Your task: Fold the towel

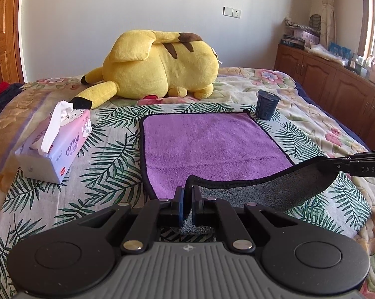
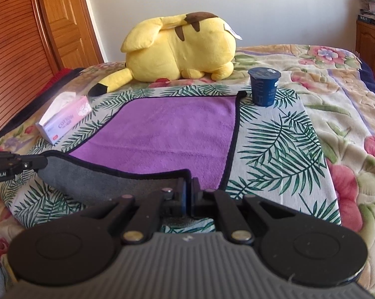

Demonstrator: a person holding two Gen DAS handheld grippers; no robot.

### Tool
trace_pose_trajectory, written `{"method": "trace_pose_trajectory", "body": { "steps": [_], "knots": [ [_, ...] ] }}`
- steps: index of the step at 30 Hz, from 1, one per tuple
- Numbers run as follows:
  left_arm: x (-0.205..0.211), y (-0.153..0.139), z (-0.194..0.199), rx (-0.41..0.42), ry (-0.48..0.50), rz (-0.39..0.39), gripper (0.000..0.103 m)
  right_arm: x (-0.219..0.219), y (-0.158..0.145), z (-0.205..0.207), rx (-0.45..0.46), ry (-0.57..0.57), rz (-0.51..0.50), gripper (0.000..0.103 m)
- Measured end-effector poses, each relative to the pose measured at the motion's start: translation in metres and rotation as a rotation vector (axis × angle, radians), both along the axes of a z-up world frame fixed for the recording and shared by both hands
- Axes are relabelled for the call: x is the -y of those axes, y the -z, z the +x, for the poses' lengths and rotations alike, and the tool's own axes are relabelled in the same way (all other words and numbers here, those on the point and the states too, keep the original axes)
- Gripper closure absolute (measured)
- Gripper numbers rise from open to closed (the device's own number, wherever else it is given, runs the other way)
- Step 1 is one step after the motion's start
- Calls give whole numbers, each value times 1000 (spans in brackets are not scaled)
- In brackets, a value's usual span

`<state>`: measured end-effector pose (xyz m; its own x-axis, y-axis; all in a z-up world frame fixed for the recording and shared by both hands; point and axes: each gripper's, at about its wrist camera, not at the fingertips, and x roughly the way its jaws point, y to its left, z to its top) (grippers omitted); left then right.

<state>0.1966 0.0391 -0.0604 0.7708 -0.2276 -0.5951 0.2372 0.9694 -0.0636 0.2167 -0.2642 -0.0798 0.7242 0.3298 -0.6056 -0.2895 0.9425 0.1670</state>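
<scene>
A purple towel (image 1: pixel 207 147) with a black hem and grey underside lies on a leaf-print cloth on the bed; it also shows in the right wrist view (image 2: pixel 167 134). My left gripper (image 1: pixel 187 191) is shut on the towel's near left corner and holds it lifted. My right gripper (image 2: pixel 188 184) is shut on the near right corner. The near edge is raised between them, grey underside (image 1: pixel 262 194) showing. Each gripper shows in the other's view: the right one (image 1: pixel 336 165), the left one (image 2: pixel 35 164).
A pink tissue box (image 1: pixel 55 144) lies left of the towel. A dark blue cup (image 1: pixel 267 107) stands at the towel's far right corner. A yellow plush toy (image 1: pixel 160 69) lies behind. Wooden cabinets (image 1: pixel 336 84) run along the right; a wooden door (image 2: pixel 25 37) is at left.
</scene>
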Motion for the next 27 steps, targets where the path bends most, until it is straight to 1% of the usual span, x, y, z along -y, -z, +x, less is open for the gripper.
{"method": "trace_pose_trajectory", "body": {
  "steps": [6,14,21,27],
  "knots": [
    [-1,-2,4,-3,0,-21,103,-4,-4,0,24,-9,-4,99],
    [0,-2,14,11,16,-4,103,-7,-2,4,47,-18,-27,99],
    [-5,-5,21,29,15,-17,103,-3,-4,10,75,-12,-10,99],
    [-7,-2,32,28,21,-7,103,-5,-5,18,96,-22,-13,99]
  ]
}}
